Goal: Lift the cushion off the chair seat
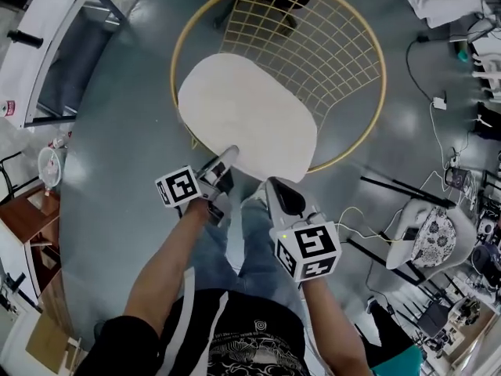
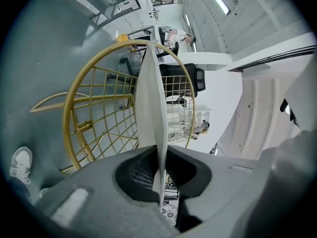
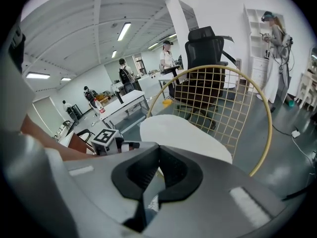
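Observation:
A white, flat cushion (image 1: 246, 116) hangs tilted over the round gold wire chair (image 1: 384, 77). My left gripper (image 1: 227, 159) is shut on the cushion's near edge. In the left gripper view the cushion (image 2: 148, 98) runs edge-on out of the pinched jaws (image 2: 161, 150), with the chair's wire frame (image 2: 74, 98) behind it. My right gripper (image 1: 270, 185) sits at the same near edge, a little to the right. In the right gripper view its jaws (image 3: 158, 147) meet over the cushion's (image 3: 183, 133) edge, a white sliver showing between them, in front of the chair's rim (image 3: 270, 128).
A black office chair (image 3: 205, 48) stands behind the wire chair. A white desk frame (image 1: 47, 45) is at the left and a patterned chair (image 1: 434, 237) at the right. Cables (image 1: 434, 104) trail over the grey floor. Several people stand in the background (image 3: 275, 43).

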`<state>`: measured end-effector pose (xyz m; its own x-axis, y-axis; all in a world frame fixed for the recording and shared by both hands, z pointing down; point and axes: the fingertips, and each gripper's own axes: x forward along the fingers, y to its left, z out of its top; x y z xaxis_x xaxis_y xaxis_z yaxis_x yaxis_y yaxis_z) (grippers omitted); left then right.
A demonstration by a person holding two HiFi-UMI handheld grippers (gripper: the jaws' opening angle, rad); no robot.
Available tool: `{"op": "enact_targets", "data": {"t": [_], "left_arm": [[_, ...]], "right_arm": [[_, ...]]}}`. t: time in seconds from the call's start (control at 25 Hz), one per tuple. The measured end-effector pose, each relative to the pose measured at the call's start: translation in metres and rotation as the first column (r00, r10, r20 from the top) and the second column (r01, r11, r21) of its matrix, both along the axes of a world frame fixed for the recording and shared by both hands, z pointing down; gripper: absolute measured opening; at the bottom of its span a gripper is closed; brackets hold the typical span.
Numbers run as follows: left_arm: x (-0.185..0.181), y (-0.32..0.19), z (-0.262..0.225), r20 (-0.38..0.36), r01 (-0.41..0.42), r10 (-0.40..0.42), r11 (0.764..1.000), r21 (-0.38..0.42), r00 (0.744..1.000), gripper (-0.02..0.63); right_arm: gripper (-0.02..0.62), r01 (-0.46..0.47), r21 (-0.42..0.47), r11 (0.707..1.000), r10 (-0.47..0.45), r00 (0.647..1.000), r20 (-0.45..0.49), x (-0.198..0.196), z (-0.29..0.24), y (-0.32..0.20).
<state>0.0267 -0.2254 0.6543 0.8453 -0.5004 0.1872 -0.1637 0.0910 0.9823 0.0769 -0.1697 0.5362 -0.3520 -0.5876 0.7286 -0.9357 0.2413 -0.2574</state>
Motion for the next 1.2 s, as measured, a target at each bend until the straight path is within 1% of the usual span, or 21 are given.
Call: {"op": "enact_targets", "data": {"t": [0.12, 0.2, 0.28, 0.52, 0.68, 0.72, 0.8, 0.84, 0.88, 0.96, 1.12, 1.2], "left_arm": [[0.008, 0.006, -0.014, 0.045, -0.017, 0.016, 1.000, 0.013, 0.999, 0.037], [0.016, 0.002, -0.027, 0.019, -0.010, 0.009, 1.000, 0.023, 1.000, 0.036], [0.011, -0.010, -0.039, 0.004, -0.005, 0.005, 1.000, 0.030, 1.000, 0.035], [0.007, -0.023, -0.071, 0.010, -0.022, 0.022, 0.998, 0.060, 1.000, 0.035], [0.013, -0.022, -0.104, -0.053, -0.015, 0.019, 0.997, 0.072, 0.998, 0.035], [0.010, -0.021, -0.107, -0.027, -0.027, 0.029, 0.996, 0.084, 0.999, 0.035], [0.000, -0.019, -0.110, 0.059, -0.059, 0.052, 0.991, 0.116, 0.997, 0.035], [-0.004, -0.018, -0.115, 0.073, -0.065, 0.056, 0.990, 0.127, 0.996, 0.035], [-0.006, -0.017, -0.122, 0.066, -0.062, 0.054, 0.989, 0.132, 0.996, 0.035], [-0.005, -0.014, -0.139, 0.014, -0.039, 0.038, 0.991, 0.130, 0.999, 0.035], [-0.008, -0.010, -0.171, -0.037, -0.003, 0.009, 0.988, 0.156, 0.999, 0.035], [-0.007, -0.010, -0.193, -0.105, 0.033, -0.016, 0.988, 0.154, 0.994, 0.035]], "right_arm": [[0.000, -0.019, 0.010, 1.000, 0.019, 1.000, -0.006, 0.015, -0.013, 0.010], [0.000, -0.034, 0.024, 0.999, 0.035, 0.999, -0.009, 0.021, -0.022, 0.011], [0.000, -0.051, 0.037, 0.998, 0.052, 0.999, -0.011, 0.017, -0.031, 0.003], [0.000, -0.101, 0.070, 0.992, 0.102, 0.995, -0.006, 0.020, -0.054, -0.001], [0.000, -0.120, 0.099, 0.988, 0.122, 0.993, -0.008, 0.025, -0.070, -0.001], [0.000, -0.129, 0.107, 0.986, 0.130, 0.991, -0.002, 0.026, -0.074, -0.001], [0.000, -0.140, 0.121, 0.983, 0.139, 0.990, 0.016, 0.023, -0.083, -0.001], [0.000, -0.142, 0.129, 0.981, 0.140, 0.990, 0.025, 0.021, -0.087, -0.001], [0.000, -0.143, 0.137, 0.980, 0.140, 0.990, 0.031, 0.019, -0.091, -0.001], [0.000, -0.143, 0.151, 0.978, 0.138, 0.990, 0.038, 0.017, -0.098, 0.000], [0.000, -0.137, 0.178, 0.974, 0.131, 0.990, 0.045, 0.015, -0.113, 0.002], [0.000, -0.135, 0.195, 0.972, 0.129, 0.991, 0.046, 0.015, -0.120, 0.001]]}}
